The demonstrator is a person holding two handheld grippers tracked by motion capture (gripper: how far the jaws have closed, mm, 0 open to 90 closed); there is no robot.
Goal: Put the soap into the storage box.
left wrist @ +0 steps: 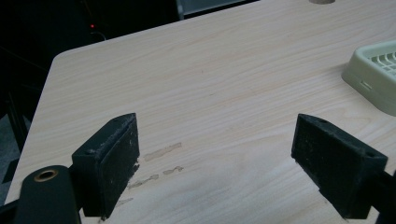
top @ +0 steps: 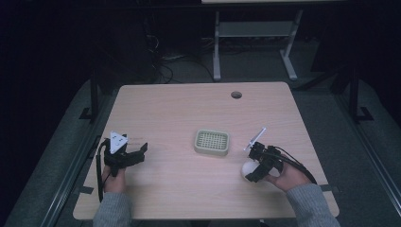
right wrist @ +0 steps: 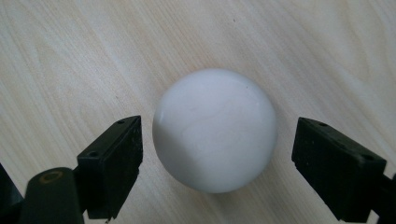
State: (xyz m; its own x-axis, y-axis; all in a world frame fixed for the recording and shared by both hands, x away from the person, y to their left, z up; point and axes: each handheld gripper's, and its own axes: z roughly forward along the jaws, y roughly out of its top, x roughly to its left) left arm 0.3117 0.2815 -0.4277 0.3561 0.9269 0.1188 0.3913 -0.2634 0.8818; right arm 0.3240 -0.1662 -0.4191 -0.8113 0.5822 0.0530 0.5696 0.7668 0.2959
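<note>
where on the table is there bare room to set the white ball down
Bare wood spans the far half of the table, and between the left claw and the tray. Tightest: between tray and white ball at the right claw.

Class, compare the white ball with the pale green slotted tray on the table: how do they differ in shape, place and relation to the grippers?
The smooth white ball is round and plain; the pale green slotted plastic tray is a flat rounded rectangle with a gridded top. The ball lies between the open jaws of the right gripper; the tray sits mid-table with no gripper around it. Both rest on the light wooden table.
</note>
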